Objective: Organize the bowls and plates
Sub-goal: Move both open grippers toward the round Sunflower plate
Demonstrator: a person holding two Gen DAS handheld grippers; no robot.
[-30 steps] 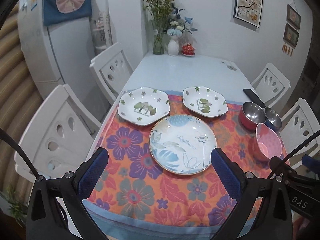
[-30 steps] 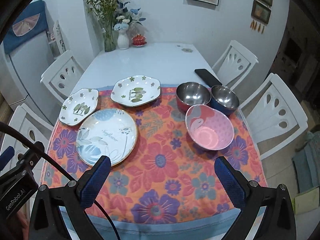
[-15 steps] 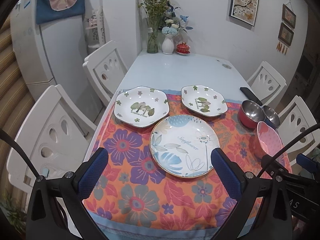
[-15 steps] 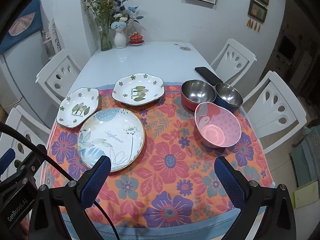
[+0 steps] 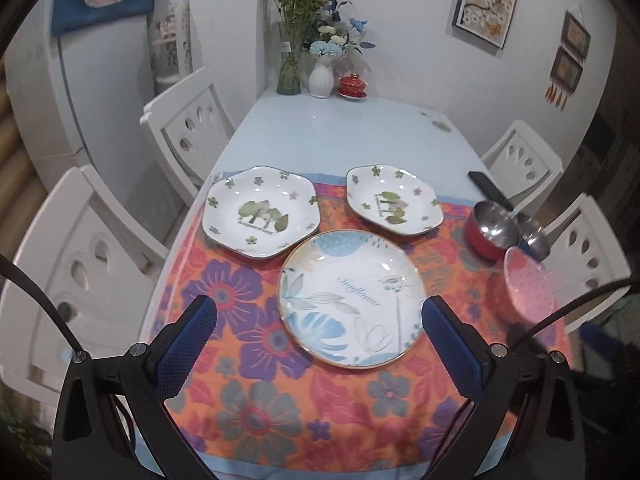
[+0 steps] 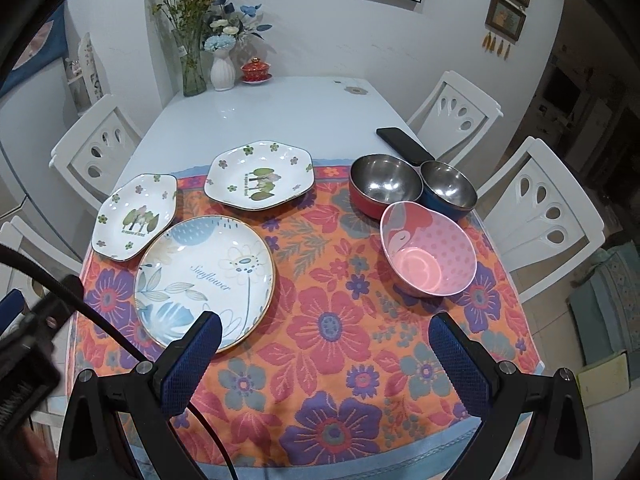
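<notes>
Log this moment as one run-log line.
left gripper: open, empty | right gripper: open, empty | round plate, two floral plates, three bowls: on cloth, unstacked | phase: approach

"Sunflower" in script on the round plate point(image 6: 204, 276); hexagonal plates' point(image 6: 259, 176) captions probably illegible.

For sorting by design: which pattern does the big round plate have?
The round plate is white with blue leaves, a flower and "Sunflower"; right wrist view.

floral cloth point(image 6: 320, 320) | phone point(image 6: 404, 145) | flower vases point(image 6: 222, 68) | white chairs point(image 6: 536, 208)
</notes>
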